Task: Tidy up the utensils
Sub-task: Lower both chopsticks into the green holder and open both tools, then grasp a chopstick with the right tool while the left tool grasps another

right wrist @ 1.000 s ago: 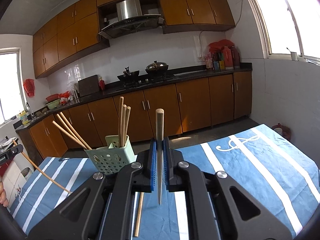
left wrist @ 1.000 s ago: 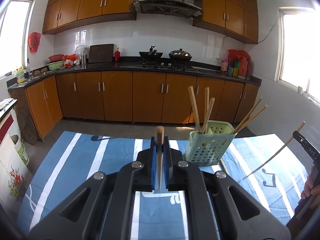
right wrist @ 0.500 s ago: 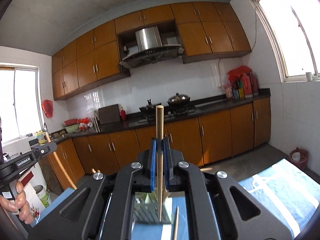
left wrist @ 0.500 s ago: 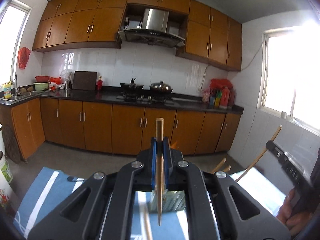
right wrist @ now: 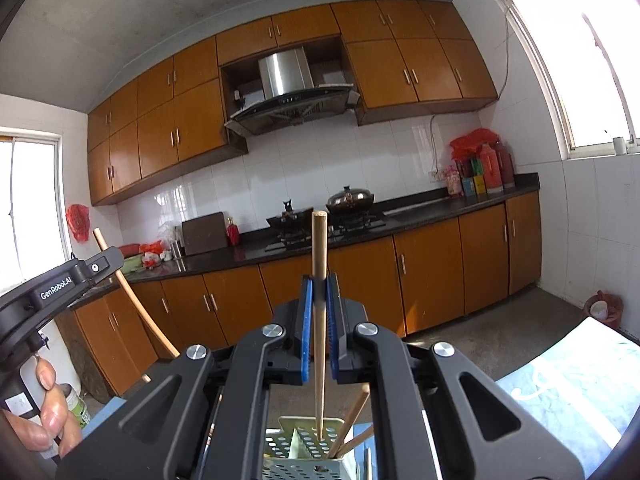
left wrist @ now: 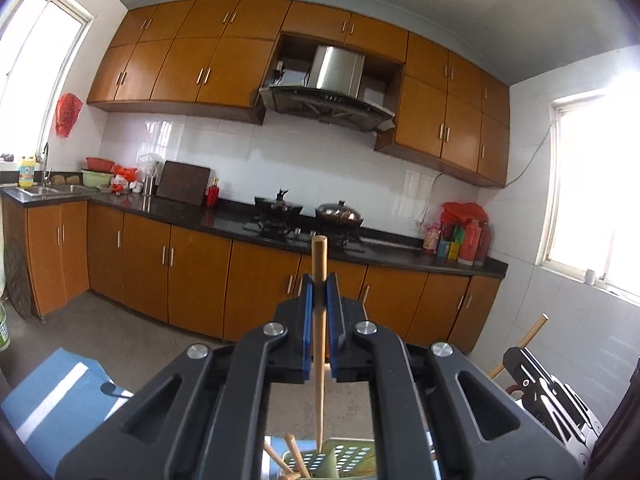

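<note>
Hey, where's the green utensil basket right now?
The green utensil basket sits at the bottom centre of both wrist views, directly below the right gripper and left gripper, each clamping an upright chopstick whose tip points into it.

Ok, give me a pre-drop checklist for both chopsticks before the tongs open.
1. Left tongs clamped on left chopstick: ok.
2. Right tongs clamped on right chopstick: ok.
3. Left chopstick's tip over the green holder: ok, tip at its rim.
4. Right chopstick's tip over the holder: ok, inside a compartment.
5. Both chopsticks near upright: ok.
6. Room among chopsticks already inside: cannot tell.
</note>
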